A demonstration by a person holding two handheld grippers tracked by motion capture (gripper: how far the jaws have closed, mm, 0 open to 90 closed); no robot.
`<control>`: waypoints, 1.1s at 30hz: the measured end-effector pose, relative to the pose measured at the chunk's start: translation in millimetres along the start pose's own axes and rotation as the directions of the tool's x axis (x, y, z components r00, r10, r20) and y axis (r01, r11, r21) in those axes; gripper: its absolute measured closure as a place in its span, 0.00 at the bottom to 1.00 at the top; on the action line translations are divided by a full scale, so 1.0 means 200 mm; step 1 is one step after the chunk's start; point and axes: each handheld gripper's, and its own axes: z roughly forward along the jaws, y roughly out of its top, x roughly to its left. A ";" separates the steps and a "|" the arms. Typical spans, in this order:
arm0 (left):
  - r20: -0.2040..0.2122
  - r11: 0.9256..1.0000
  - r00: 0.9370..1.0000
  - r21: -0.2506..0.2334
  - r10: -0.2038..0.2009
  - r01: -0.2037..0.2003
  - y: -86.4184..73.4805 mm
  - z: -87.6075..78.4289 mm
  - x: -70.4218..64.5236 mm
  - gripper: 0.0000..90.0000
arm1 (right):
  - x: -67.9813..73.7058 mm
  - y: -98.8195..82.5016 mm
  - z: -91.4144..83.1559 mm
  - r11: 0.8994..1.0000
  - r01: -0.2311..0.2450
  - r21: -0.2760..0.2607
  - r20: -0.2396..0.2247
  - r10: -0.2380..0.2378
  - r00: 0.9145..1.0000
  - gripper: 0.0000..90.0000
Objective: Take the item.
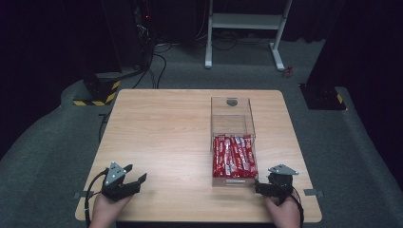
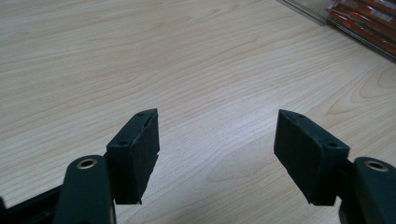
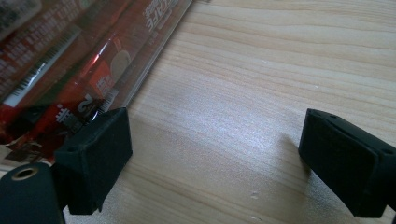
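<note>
A clear plastic box (image 1: 232, 137) is seen on the right half of the wooden tabletop (image 1: 161, 133), its long side running from near to far. Its near half is filled with red packets (image 1: 234, 156) laid side by side; its far half is seen bare. In the right gripper view the red packets (image 3: 60, 60) are observed behind the clear wall, printed with white characters and barcodes.

The right gripper (image 1: 259, 187) is held in a hand (image 1: 285, 211) at the near right edge of the tabletop, just beside the near right corner of the box. Its jaws are spread wide and nothing is grasped; in the right gripper view (image 3: 215, 158) one jaw is seen close against the box wall, though contact cannot be confirmed, and the other lies over bare wood.

The left gripper (image 1: 135, 175) is held in the other hand (image 1: 107, 211) at the near left, well apart from the box. Its jaws are likewise spread wide and released, with bare wood noted between them in the left gripper view (image 2: 217, 154).

Grey carpet (image 1: 47, 156) is noted around the tabletop.
</note>
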 end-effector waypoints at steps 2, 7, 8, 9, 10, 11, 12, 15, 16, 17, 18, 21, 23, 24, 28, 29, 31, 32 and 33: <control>0.006 1.000 1.000 0.000 0.001 -0.001 0.01 0.00 -0.01 0.35 | 0.00 0.00 0.00 1.000 0.000 0.000 0.000 0.000 1.000 0.10; 0.014 1.000 1.000 -0.008 0.010 -0.010 0.03 0.01 -0.05 0.34 | 0.00 0.00 0.00 1.000 0.000 -0.001 -0.001 0.000 1.000 0.10; 0.016 1.000 1.000 -0.009 0.011 -0.011 0.03 0.01 -0.06 0.33 | 0.00 0.00 0.00 1.000 0.000 -0.001 -0.001 0.000 1.000 0.10; 0.017 1.000 1.000 -0.008 0.019 -0.019 0.04 0.01 -0.06 0.33 | 0.00 0.00 0.00 1.000 -0.001 -0.001 -0.001 0.001 1.000 0.10; 0.022 1.000 1.000 -0.009 0.018 -0.018 0.04 0.02 -0.07 0.33 | 0.00 0.00 0.00 1.000 0.000 -0.001 -0.001 0.000 1.000 0.10; 0.024 1.000 1.000 -0.007 0.018 -0.018 0.05 0.02 -0.07 0.33 | 0.00 0.00 0.00 1.000 0.000 -0.001 -0.001 0.000 1.000 0.10; 0.026 1.000 0.999 -0.011 0.020 -0.019 0.05 0.03 -0.08 0.33 | 0.00 0.00 0.00 1.000 0.001 -0.001 -0.001 -0.001 1.000 0.10; 0.034 1.000 0.999 -0.011 0.024 -0.023 0.06 0.03 -0.10 0.33 | 0.00 0.00 0.00 1.000 0.001 -0.001 -0.002 -0.001 1.000 0.10; 0.036 1.000 0.999 -0.012 0.023 -0.022 0.06 0.03 -0.10 0.33 | 0.00 0.00 0.00 1.000 0.001 -0.002 -0.002 -0.001 1.000 0.10; 0.037 1.000 0.999 -0.012 0.026 -0.025 0.07 0.03 -0.11 0.33 | 0.00 0.00 0.00 1.000 0.002 -0.002 -0.001 -0.002 1.000 0.10; 0.039 1.000 0.999 -0.014 0.027 -0.027 0.07 0.04 -0.11 0.33 | 0.00 0.00 0.00 1.000 0.002 -0.001 -0.002 -0.002 1.000 0.10; 0.044 1.000 0.999 -0.013 0.027 -0.026 0.08 0.04 -0.12 0.33 | 0.00 0.00 0.00 1.000 0.001 -0.002 -0.002 -0.001 1.000 0.11; 0.050 1.000 0.998 -0.014 0.027 -0.026 0.08 0.05 -0.13 0.33 | 0.00 0.00 0.00 1.000 0.002 -0.003 -0.002 -0.002 1.000 0.11; 0.051 0.999 0.998 -0.013 0.031 -0.030 0.09 0.05 -0.13 0.33 | 0.00 0.00 0.00 1.000 0.001 -0.002 -0.002 -0.001 1.000 0.11; 0.055 0.999 0.998 -0.012 0.039 -0.039 0.10 0.06 -0.14 0.33 | 0.00 0.00 0.00 1.000 0.001 0.000 -0.002 -0.001 1.000 0.11; 0.060 0.999 0.998 -0.013 0.033 -0.032 0.10 0.06 -0.15 0.33 | 0.00 0.00 0.00 1.000 0.002 0.000 -0.003 -0.002 1.000 0.11; 0.063 0.999 0.997 -0.015 0.035 -0.034 0.10 0.06 -0.16 0.33 | 0.00 0.00 0.00 1.000 0.002 0.000 -0.003 -0.002 1.000 0.11; 0.066 0.999 0.997 -0.016 0.034 -0.033 0.11 0.07 -0.16 0.33 | 0.00 0.00 0.00 1.000 0.003 0.000 -0.003 -0.003 1.000 0.11; 0.068 0.999 0.997 -0.015 0.035 -0.034 0.11 0.07 -0.17 0.33 | 0.00 0.00 0.00 1.000 0.003 0.000 -0.003 -0.003 1.000 0.11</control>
